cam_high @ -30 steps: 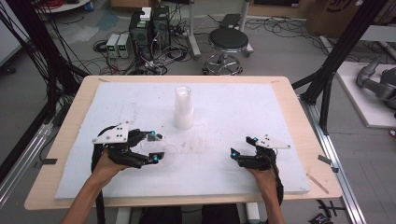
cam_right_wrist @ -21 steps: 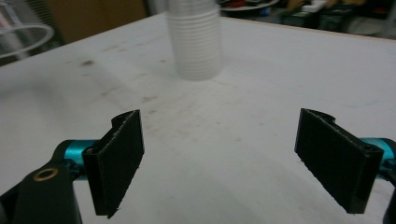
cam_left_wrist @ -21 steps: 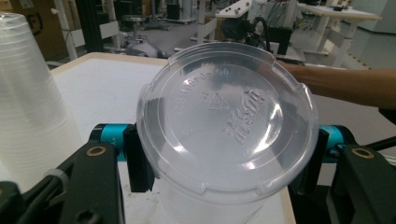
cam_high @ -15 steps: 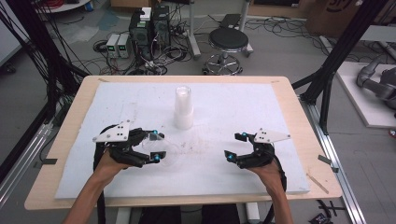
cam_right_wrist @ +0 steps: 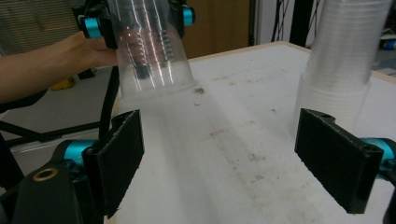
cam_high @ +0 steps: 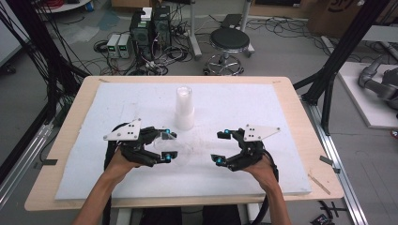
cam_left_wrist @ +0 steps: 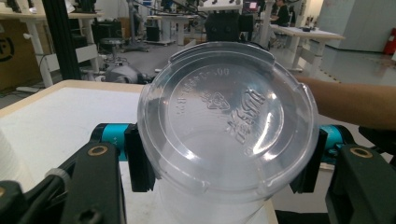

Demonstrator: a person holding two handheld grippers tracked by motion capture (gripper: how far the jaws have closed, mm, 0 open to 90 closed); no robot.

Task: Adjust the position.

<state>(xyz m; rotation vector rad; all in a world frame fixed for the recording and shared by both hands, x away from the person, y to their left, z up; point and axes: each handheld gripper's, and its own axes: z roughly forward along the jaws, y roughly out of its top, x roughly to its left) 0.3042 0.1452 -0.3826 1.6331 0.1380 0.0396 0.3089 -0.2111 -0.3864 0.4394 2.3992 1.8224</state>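
Progress looks to be at an early-to-middle stage, by my reading; one clear plastic cup (cam_left_wrist: 224, 126) is already in the grip of the left gripper (cam_high: 167, 146), apart from the stack of cups (cam_high: 184, 108) that stands upright near the middle of the white mat (cam_high: 84, 173) on the table (cam_high: 300, 122); what is left, I judge, is for the right gripper (cam_high: 220, 147) to take part, whether by taking the cup or by fetching another from the stack, and then for the cup to be set down somewhere; the pictures do not settle which.

The left gripper's jaws are closed on the cup, one black pad (cam_left_wrist: 138, 161) pressing each side of its wall, and they have just been drawing in a little tighter on it; the cup is held above the mat at the left front, in front of and to the left of the stack.

The right gripper's jaws stand wide apart with nothing between them; in the right gripper view the bare mat lies between its pads (cam_right_wrist: 119, 156), with the cup (cam_right_wrist: 152, 51) ahead to the left and the stack (cam_right_wrist: 343, 70) ahead to the right.

The cup lies on its side; its long axis runs roughly level, in line with the left gripper's jaws; its flat bottom faces back toward that gripper's camera, so its open mouth points away, toward the right gripper across the mat.
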